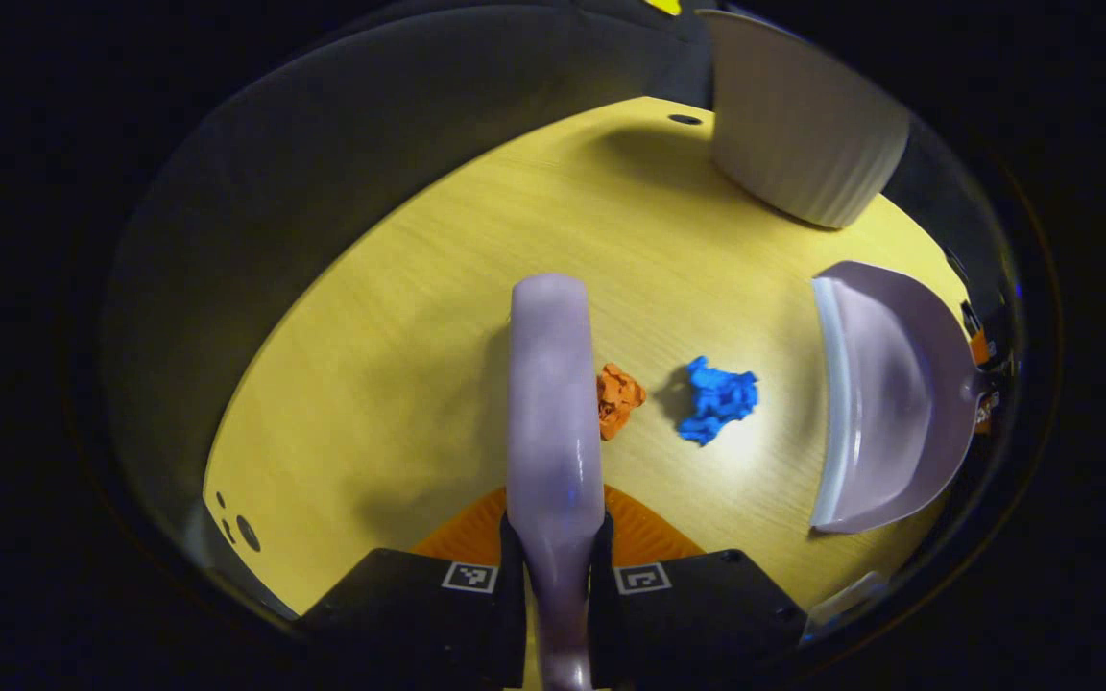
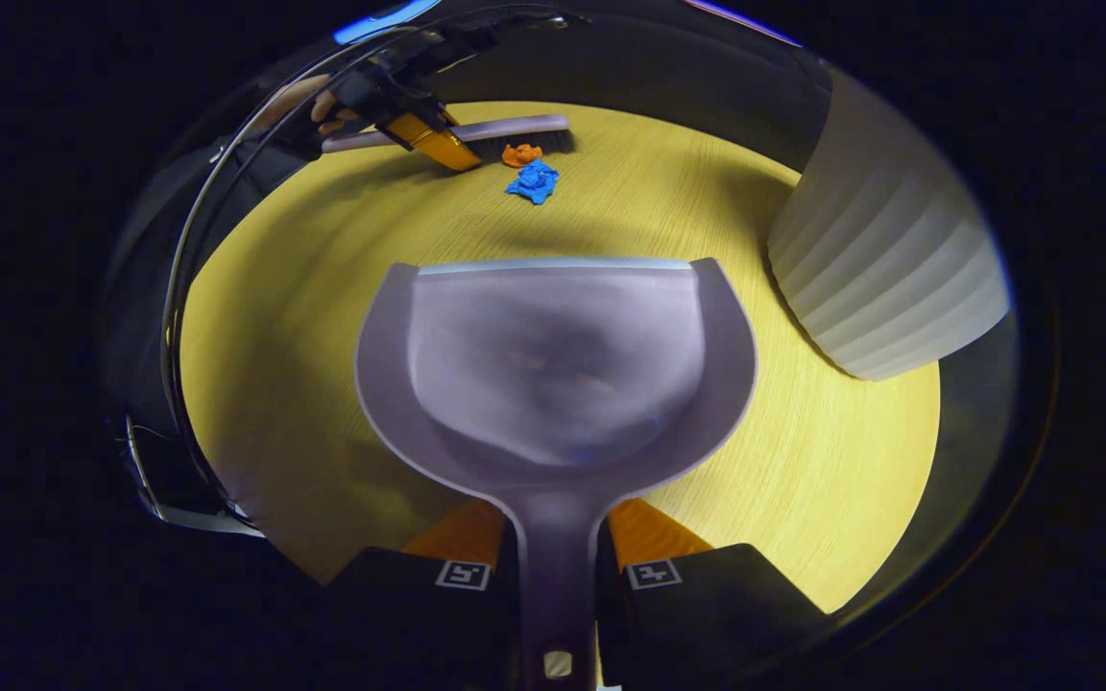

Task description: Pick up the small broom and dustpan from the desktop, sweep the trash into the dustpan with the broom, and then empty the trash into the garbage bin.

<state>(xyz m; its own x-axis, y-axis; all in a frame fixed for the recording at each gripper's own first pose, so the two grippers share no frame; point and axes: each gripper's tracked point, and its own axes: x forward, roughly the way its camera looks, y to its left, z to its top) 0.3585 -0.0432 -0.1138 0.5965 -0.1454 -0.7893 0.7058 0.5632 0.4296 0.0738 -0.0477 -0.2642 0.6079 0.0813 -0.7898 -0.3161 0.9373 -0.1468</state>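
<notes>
Left gripper view
- Left gripper (image 1: 553,561): both fingers clamped on the broom (image 1: 553,413) at its handle.
- Broom axis: runs straight ahead from the claw, away over the desktop (image 1: 399,317).
- Orange scrap (image 1: 618,399): touching, or all but touching, the broom's side that faces the dustpan (image 1: 884,398).
- Blue scrap (image 1: 718,399): just past the orange one, between the broom and the dustpan, near the broom.
- Dustpan: beyond both scraps from the broom, its open lip turned toward them.
- Garbage bin (image 1: 803,134): a ribbed pale tub, farther along the desktop than the dustpan.

Right gripper view
- Right gripper (image 2: 558,576): both fingers pressed on the dustpan's (image 2: 553,365) handle; the pan looks empty.
- Scraps from the dustpan: blue scrap (image 2: 534,182) and orange scrap (image 2: 520,154) lie straight ahead of its lip, well apart from it.
- Broom (image 2: 495,130): lies crosswise behind the scraps, parallel to the dustpan's lip, held by the left gripper (image 2: 414,125).
- Garbage bin (image 2: 884,278): just beside the dustpan.
- Judgement: the sweep should run sideways to the broom's axis, straight toward the lip.
</notes>
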